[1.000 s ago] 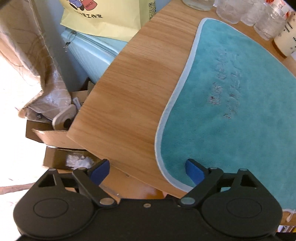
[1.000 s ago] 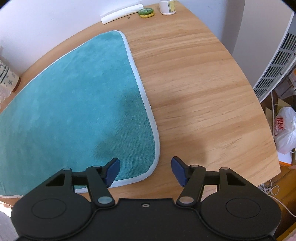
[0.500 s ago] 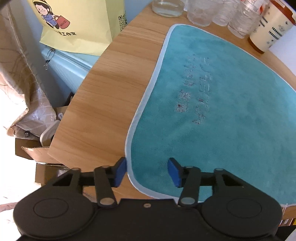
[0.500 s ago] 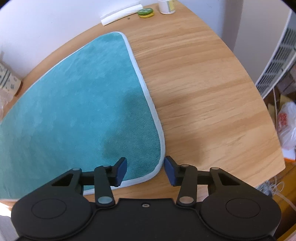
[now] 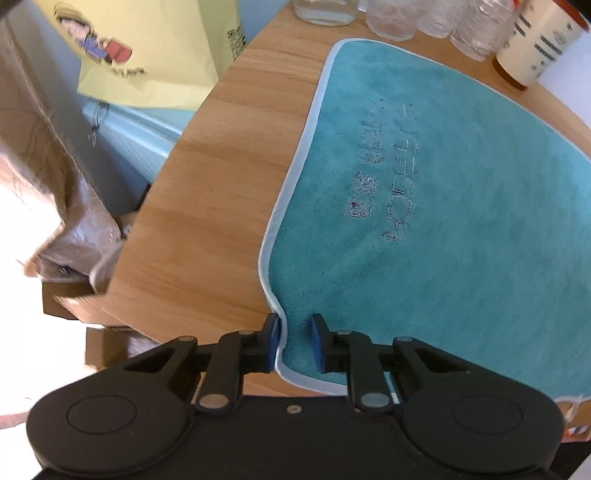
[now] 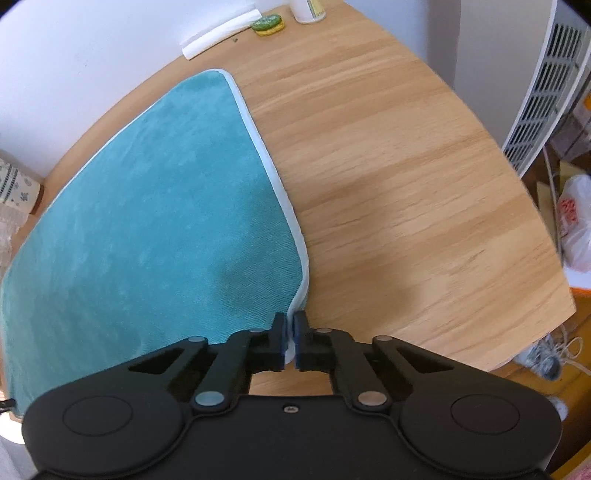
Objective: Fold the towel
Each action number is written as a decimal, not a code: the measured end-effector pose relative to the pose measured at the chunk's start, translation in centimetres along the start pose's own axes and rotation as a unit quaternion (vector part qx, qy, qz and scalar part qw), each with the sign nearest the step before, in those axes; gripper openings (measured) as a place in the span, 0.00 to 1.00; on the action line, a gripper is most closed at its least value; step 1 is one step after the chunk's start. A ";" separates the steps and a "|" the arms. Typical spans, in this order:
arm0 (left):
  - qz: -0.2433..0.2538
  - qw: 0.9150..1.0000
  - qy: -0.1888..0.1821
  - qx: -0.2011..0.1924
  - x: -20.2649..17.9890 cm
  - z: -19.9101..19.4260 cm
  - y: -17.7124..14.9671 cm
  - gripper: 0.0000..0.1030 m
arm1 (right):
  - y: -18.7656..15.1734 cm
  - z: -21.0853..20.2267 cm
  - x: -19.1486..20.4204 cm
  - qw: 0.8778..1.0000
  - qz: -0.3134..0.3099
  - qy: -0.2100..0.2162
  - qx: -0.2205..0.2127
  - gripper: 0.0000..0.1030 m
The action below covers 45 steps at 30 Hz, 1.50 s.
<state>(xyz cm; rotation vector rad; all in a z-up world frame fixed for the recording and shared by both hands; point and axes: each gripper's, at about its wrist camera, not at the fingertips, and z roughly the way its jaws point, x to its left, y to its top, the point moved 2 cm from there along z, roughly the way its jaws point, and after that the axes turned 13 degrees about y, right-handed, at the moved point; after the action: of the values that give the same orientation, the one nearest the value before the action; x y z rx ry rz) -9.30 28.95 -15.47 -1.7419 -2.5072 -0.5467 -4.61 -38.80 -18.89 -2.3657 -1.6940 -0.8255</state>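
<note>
Both sets of tongs have been narrowing over the last second and are now reaching the near corners of the teal terry towel with pale blue piping [image 5: 443, 192], which is lying spread flat on the light wooden table [image 5: 221, 177].

The left black two-finger gripper with blue pads [image 5: 294, 341] is straddling the towel's near left corner: its left pad is touching the piped edge, which is bulging up slightly between the fingers, while its right pad is sitting on the teal pile a little apart from the fold. A gap is showing between the pads, so this gripper is partly closed and is not yet pinching the cloth tight.

The right black two-finger gripper with blue pads [image 6: 290, 341] is pressing its pads almost together on the near right corner of the towel [image 6: 147, 229], with only the white edging showing in the slit between them; it is gripping that corner.

Ahead of the left gripper, past the towel's far edge, clear glass cups [image 5: 391, 18] and a cream paper cup with a brown base [image 5: 535, 40] are standing. Ahead of the right gripper, at the table's far edge, a white paper strip [image 6: 221, 33] and a small green and yellow disc [image 6: 269, 25] are lying.
</note>
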 end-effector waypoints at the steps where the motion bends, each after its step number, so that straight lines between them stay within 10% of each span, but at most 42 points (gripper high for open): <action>1: 0.005 1.000 0.002 -0.003 -0.1 -0.2 0.1 0.18 | 0.1 0.0 0.1 1.000 -0.003 0.000 -0.001 0.03; 32: 0.066 0.996 0.034 -0.041 -1.2 -2.4 0.7 0.18 | 0.5 -2.5 3.4 0.996 -0.085 -0.001 -0.018 0.03; 45: -0.004 1.000 0.016 -0.002 1.4 -0.8 -0.7 0.32 | 0.0 -1.6 2.3 0.999 -0.053 0.005 -0.006 0.03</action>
<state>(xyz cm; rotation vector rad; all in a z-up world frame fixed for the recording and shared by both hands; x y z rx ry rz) -10.57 29.75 -14.55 -1.7113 -2.4932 -0.5765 -4.71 -37.52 -16.40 -2.2910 -1.8298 -0.8643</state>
